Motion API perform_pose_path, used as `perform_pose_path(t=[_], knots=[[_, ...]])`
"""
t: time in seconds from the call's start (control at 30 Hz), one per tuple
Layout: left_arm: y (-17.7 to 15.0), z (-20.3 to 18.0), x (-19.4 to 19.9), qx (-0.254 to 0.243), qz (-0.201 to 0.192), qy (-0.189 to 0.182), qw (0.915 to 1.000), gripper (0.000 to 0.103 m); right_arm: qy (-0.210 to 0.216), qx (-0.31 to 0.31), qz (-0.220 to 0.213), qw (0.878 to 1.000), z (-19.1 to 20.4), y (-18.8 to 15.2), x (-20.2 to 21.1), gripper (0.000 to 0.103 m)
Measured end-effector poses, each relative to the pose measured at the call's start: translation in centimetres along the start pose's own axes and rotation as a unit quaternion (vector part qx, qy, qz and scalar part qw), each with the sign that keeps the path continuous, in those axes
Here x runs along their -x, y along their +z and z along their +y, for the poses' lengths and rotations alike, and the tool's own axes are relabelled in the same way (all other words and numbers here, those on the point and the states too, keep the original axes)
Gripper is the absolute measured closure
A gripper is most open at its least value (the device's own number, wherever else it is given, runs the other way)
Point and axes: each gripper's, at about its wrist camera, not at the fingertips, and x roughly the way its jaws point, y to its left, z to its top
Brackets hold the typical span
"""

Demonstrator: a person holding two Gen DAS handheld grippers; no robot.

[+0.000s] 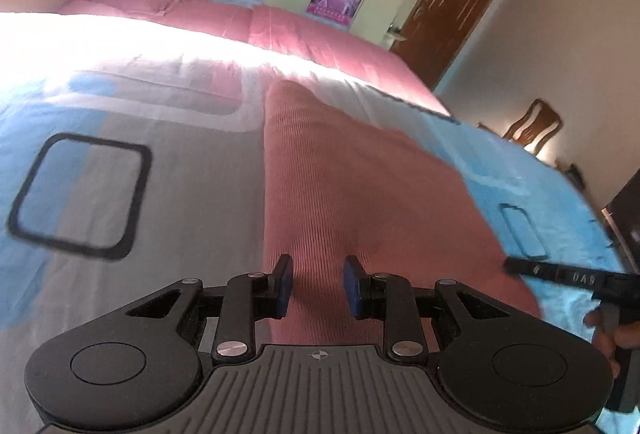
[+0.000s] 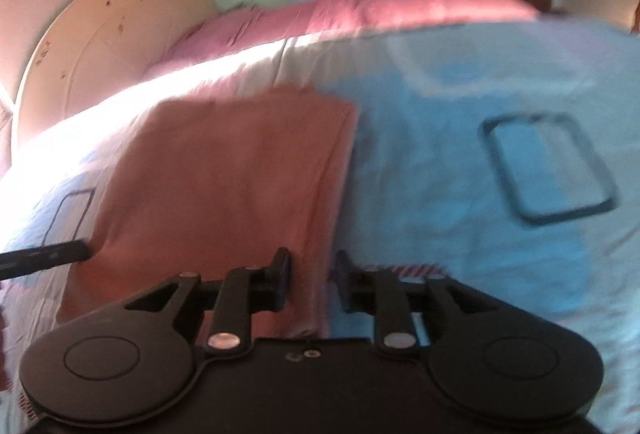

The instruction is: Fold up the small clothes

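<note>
Here, both grippers at the near edge of a pink garment (image 1: pixel 360 193)
Its long axis runs far; left gripper (image 1: pixel 316 288) and right gripper (image 2: pixel 310 284) (jaws apart, nothing clamped) straddle its near corners

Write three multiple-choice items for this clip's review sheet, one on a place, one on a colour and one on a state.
1. Where does the folded garment lie?
A. On the patterned bedspread
B. On a chair
C. On the floor

2. What colour is the garment?
A. Dark green
B. Salmon pink
C. Black

3. How do the left gripper's jaws stand?
A. Pressed together with no gap
B. Apart, with a gap over the garment's near edge
C. Clamped on a hanger

Answers:
1 A: the left wrist view shows it flat on the grey and blue cover.
2 B: its ribbed cloth reads salmon pink in both views.
3 B: the blue pads stand apart, with pink cloth showing through the gap.
</note>
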Motion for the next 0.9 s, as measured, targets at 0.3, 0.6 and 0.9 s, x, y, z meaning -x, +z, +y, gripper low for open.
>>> perform_pose_path(t=[0.3, 0.6, 0.9], knots=[[-1.0, 0.7, 0.9, -0.024, 0.005, 0.012, 0.9996, 0.066, 0.001, 0.044, 0.03, 0.999, 1.3, -2.7, 0.2, 0.083], [7.4, -0.6, -7.6, -0.066, -0.021, 0.03, 0.9971, 0.061, -0.001, 0.039, -0.068, 0.997, 1.0, 5.9, -5.4, 0.094], [7.1, -1.4, -6.7, -0.082, -0.017, 0.056, 0.9949, 0.041, -0.035, 0.07, -0.041, 0.996, 0.7, 6.4, -8.3, 0.094]])
